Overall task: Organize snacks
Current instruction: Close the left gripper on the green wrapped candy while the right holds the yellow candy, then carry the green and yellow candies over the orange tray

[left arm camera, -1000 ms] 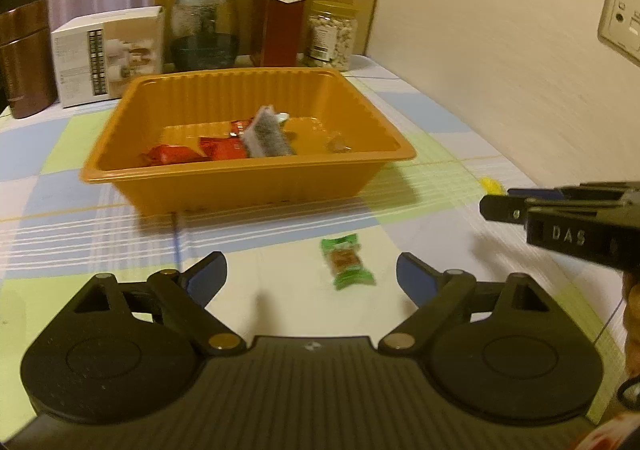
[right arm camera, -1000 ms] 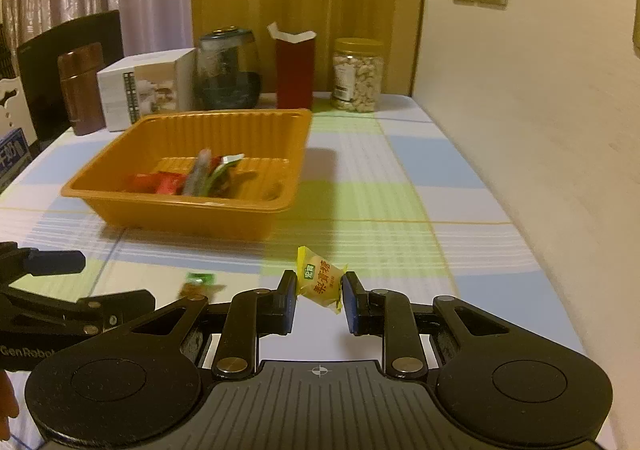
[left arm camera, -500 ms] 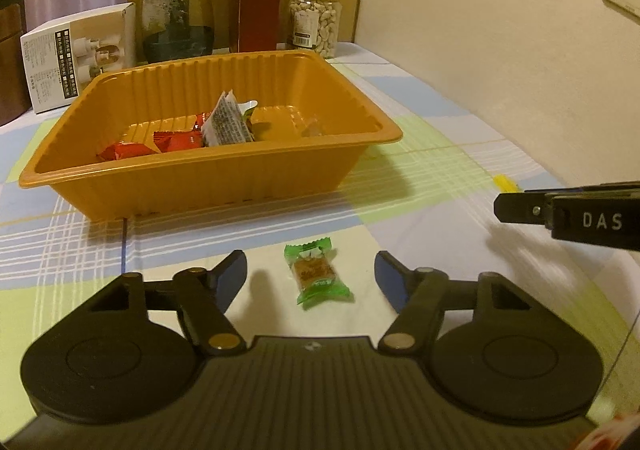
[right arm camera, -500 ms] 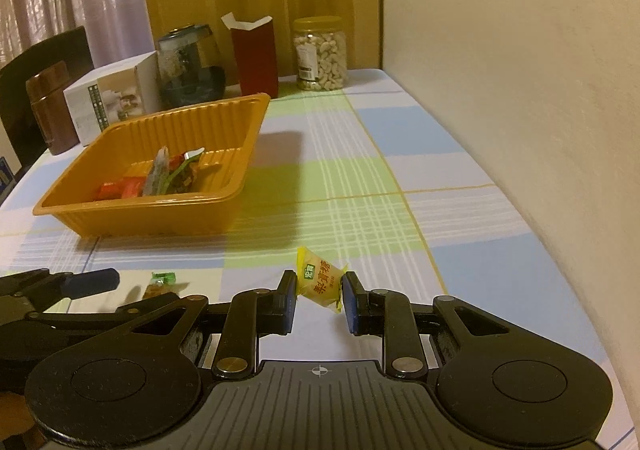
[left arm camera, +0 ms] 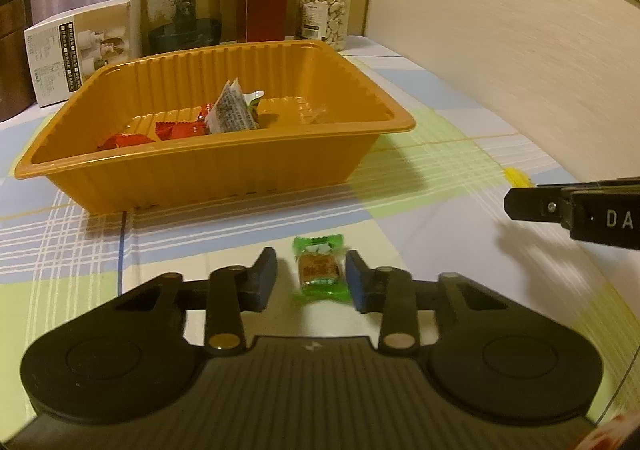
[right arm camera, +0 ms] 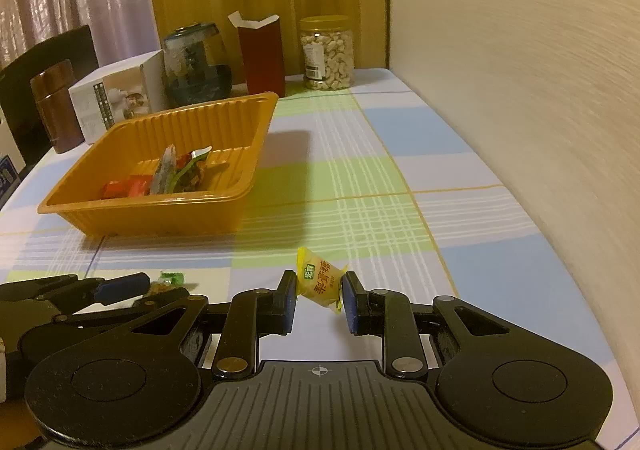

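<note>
A green-wrapped candy lies on the checked tablecloth between the fingers of my left gripper. The jaws are narrowed around it; the right pad touches the wrapper and a gap remains on the left. My right gripper is shut on a yellow-wrapped candy and holds it just above the cloth. The orange tray stands beyond, holding several wrapped snacks. It also shows in the right wrist view. The green candy shows there too.
At the table's back stand a white box, a dark glass jar, a red carton and a nut jar. A wall runs along the right. The right gripper's body juts in at right.
My left gripper has moved forward around the green candy and its jaws have narrowed from wide open. My right gripper has kept hold of the yellow candy and shifted slightly.
</note>
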`<action>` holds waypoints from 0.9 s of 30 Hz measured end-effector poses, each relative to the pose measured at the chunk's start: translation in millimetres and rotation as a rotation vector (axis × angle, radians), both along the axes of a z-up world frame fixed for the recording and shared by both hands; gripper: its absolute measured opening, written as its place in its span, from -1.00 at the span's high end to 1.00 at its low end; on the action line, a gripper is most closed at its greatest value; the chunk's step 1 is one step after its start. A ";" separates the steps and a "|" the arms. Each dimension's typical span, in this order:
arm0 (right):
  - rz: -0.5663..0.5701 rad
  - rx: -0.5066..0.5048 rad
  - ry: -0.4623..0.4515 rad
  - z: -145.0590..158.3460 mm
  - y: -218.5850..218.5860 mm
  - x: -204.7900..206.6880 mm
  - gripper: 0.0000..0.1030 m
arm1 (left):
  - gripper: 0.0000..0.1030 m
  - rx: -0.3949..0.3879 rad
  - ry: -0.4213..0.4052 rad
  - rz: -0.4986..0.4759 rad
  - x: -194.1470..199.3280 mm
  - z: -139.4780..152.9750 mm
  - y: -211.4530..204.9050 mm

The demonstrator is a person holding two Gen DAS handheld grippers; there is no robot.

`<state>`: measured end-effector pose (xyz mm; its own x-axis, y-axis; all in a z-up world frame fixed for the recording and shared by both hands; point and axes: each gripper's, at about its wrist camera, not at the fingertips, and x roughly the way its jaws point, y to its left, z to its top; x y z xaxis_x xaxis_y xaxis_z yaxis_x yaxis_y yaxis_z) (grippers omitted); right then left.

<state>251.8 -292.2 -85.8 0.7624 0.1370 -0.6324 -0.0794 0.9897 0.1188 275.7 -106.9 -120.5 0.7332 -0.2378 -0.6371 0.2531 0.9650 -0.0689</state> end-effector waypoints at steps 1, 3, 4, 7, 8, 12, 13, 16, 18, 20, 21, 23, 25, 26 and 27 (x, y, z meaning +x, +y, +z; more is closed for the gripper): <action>0.001 -0.001 0.000 0.3 0.6 -0.3 0.52 | 0.46 0.003 0.001 0.000 0.0 0.2 0.3; 0.001 0.000 0.000 0.3 1.8 -0.7 0.52 | 0.56 0.014 0.003 -0.002 -0.5 1.0 0.4; 0.002 0.001 -0.002 0.8 2.4 -1.0 0.52 | 0.57 0.016 0.004 -0.004 -0.8 1.2 0.3; 0.005 0.002 -0.006 1.6 3.7 -0.8 0.52 | 0.60 0.019 0.005 -0.011 -1.9 1.7 -0.4; 0.005 0.003 -0.006 1.8 4.2 -0.9 0.52 | 0.61 0.024 0.005 -0.014 -2.2 1.9 -0.7; 0.009 0.004 -0.007 2.3 7.2 -1.9 0.52 | 0.63 0.022 0.011 -0.016 -4.7 3.9 0.6; 0.010 0.004 -0.009 2.7 7.6 -2.3 0.52 | 0.63 0.023 0.010 -0.015 -5.4 4.7 1.0; 0.010 0.006 -0.012 3.7 7.9 -3.5 0.52 | 0.63 0.019 0.010 -0.014 -8.3 7.9 3.2; 0.009 0.008 -0.018 4.7 7.6 -5.5 0.52 | 0.63 0.013 0.011 -0.013 -10.4 10.4 5.4; 0.007 0.009 -0.020 5.5 7.2 -7.0 0.52 | 0.63 0.010 0.011 -0.011 -12.2 13.3 7.2; 0.007 0.011 -0.021 6.0 7.6 -7.5 0.52 | 0.63 0.007 0.009 -0.011 -13.4 14.8 8.3; 0.010 0.011 -0.025 7.1 8.6 -8.2 0.52 | 0.63 0.005 0.006 -0.011 -15.9 18.3 10.2; 0.012 0.013 -0.030 8.7 10.3 -9.2 0.52 | 0.63 0.003 0.004 -0.010 -17.9 22.0 12.2; 0.014 0.014 -0.032 9.7 11.5 -9.6 0.52 | 0.63 0.001 0.003 -0.010 -18.5 23.8 13.9; 0.016 0.015 -0.034 10.8 13.0 -9.8 0.52 | 0.63 0.002 0.001 -0.009 -19.4 25.7 15.6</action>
